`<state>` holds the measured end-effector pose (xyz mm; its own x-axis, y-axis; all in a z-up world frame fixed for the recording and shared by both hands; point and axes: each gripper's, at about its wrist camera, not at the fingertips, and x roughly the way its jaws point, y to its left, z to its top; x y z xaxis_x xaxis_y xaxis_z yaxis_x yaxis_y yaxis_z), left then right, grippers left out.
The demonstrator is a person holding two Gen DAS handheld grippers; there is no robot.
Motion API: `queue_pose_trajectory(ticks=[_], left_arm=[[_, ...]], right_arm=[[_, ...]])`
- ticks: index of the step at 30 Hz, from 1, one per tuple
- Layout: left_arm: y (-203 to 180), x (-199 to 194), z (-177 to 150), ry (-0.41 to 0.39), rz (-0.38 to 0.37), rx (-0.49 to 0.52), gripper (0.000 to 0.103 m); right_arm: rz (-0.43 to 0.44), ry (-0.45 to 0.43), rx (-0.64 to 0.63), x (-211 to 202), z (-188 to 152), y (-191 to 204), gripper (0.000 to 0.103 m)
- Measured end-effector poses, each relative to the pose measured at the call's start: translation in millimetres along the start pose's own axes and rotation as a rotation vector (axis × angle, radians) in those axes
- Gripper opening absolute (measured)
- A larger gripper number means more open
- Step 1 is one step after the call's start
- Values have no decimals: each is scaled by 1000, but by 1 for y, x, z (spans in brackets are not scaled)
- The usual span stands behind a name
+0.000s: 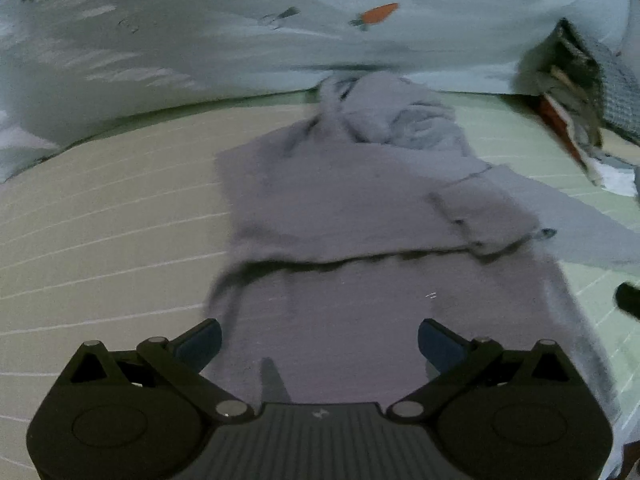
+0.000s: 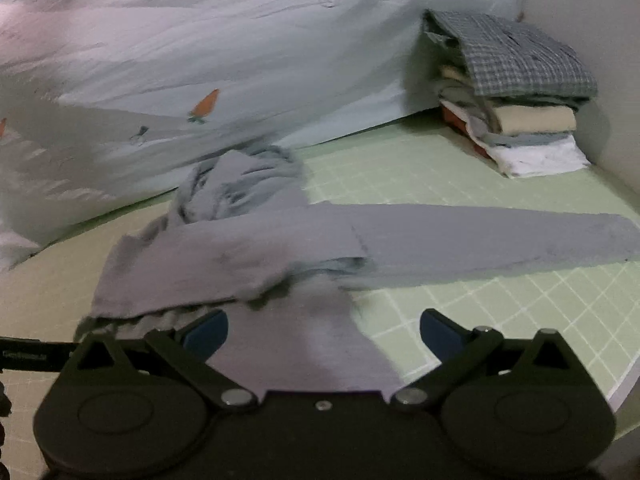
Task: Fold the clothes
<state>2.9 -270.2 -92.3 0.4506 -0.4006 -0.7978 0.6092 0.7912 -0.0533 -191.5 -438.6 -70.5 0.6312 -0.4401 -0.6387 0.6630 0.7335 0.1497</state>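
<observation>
Both grippers, left point(image 1: 320, 340) and right point(image 2: 324, 332), hang with fingers spread wide, empty, above the grey garment point(image 1: 360, 208) on the mattress point(image 1: 100, 220).

left wrist view: close, angled down over the grey garment point(image 1: 360, 208). right wrist view: same, from its right side. shared: garment, carrot-print bedding point(image 2: 200, 60), folded stack point(image 2: 516, 92).

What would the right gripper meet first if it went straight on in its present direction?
Most likely the grey garment: the open right gripper points at the folded body, with the sleeve stretched out beyond. Blur makes depth unsure.
</observation>
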Motion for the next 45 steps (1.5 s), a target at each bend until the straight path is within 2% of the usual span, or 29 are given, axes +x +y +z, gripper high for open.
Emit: queue_pose_trajectory(ticks=[5,8,9,11,15,18,22,23,26,28,30,32,33,34,37,41,45], left_arm=[[-59,6,18,-34,17,-55,103],[-91,16,33,-52,40,-32,101],[-101,19,38,-46,64,-38,99],[-115,23,46,-46,54,-70,97],[-134,39,62,-40,50,-55,85],[-138,59,75,-9,35,-38,84],[-131,93,87,60,64,-1,84],[-128,100,90,79,55,2,84],[-123,115,94,121,9,2,75],[-123,122,93,134,-21,-4,61],[-123,125,92,131,-45,-17,52],[-126,125,92,124,-54,-23,35],[-128,124,92,119,-57,-26,21],[-131,123,92,114,-60,-28,17],[-135,118,91,92,-54,-9,13],[-119,99,96,54,-68,-28,12],[-90,71,108,-19,-10,-17,12]], right_arm=[[31,28,-49,30,12,-55,103],[41,28,-78,44,27,-94,103],[35,31,-91,49,32,-107,103],[-10,44,-88,58,46,-132,103],[-23,53,-27,73,60,-171,103],[-49,75,1,88,59,-189,103],[-74,101,60,107,62,-207,103],[-82,103,70,112,63,-210,103],[-111,98,87,128,72,-215,103],[-128,107,102,141,77,-216,103],[-136,119,108,152,82,-215,103],[-136,136,93,162,84,-211,103],[-136,144,79,166,84,-209,103],[-134,154,65,170,84,-206,103],[-126,183,23,180,79,-197,103],[-124,193,-36,185,78,-185,103],[-125,196,-57,185,76,-178,103]])
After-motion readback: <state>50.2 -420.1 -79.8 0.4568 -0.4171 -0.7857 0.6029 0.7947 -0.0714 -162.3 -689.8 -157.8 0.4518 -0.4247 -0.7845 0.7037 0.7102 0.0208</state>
